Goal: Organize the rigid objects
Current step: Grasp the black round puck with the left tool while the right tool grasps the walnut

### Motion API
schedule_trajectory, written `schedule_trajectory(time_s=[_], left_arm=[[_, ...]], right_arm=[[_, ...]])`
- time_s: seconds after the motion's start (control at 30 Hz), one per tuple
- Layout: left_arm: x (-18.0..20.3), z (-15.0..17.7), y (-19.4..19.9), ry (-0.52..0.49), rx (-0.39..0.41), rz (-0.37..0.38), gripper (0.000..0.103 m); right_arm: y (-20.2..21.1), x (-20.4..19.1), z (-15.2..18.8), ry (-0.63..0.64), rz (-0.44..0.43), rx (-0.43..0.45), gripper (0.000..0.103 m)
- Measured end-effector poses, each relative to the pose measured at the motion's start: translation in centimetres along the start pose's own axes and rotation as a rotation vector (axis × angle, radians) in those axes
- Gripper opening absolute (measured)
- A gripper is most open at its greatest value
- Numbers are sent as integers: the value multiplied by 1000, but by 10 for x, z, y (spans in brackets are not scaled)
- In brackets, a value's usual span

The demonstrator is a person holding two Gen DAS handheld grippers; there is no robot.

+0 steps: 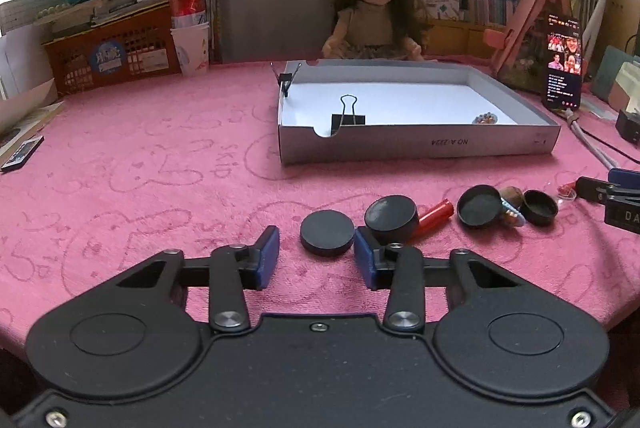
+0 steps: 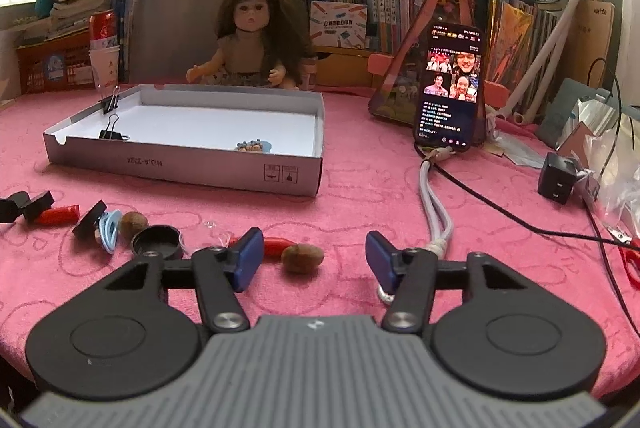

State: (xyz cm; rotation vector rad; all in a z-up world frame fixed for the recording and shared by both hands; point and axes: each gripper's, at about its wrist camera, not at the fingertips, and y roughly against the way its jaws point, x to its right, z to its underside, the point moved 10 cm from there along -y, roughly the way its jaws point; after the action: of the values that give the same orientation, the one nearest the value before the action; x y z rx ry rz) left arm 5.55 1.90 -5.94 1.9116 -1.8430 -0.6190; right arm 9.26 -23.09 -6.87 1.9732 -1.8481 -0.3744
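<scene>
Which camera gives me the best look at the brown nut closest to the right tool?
The right wrist view: the brown nut lies whole and unobstructed on the pink cloth, just ahead of the right tool and nearer its left finger. The left wrist view doesn't show this nut that I can tell.

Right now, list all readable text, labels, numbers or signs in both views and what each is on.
"NO.A-2224": front wall of the cardboard tray, printed upside down.
Two boxed handling symbols: same wall, by its right corner.
"SKIP": drawn on the pink table cover.
"DA": white letters on the black part at the right edge, cut off.
Phone screen, book spines, red can, basket sticker: too small or blurred to read.
</scene>
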Motion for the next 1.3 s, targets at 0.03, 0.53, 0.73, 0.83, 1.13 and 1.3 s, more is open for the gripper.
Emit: schedule_trajectory(time_s=[0.03,0.53,0.73,0.83,1.13,1.3], left_arm=[[0,0,-1,4,1,2,34],[2,-6,-16,-2,38,-7,34],[1,-6,-19,9,50,-14,35],[2,-6,-20,9,55,-20,35],[5,-6,-18,-4,66,-32,30],[2,-8,-18,12,50,-31,29]], right_arm=[[-1,0,1,2,-1,-4,62],[-4,1,9,-20,-27,-5,67],[-5,1,9,-21,-31,2,67],[-4,1,9,-26,-29,7,67],[-1,-8,9,-11,-41,19,39],[-1,-17,6,16,-57,-6,28]])
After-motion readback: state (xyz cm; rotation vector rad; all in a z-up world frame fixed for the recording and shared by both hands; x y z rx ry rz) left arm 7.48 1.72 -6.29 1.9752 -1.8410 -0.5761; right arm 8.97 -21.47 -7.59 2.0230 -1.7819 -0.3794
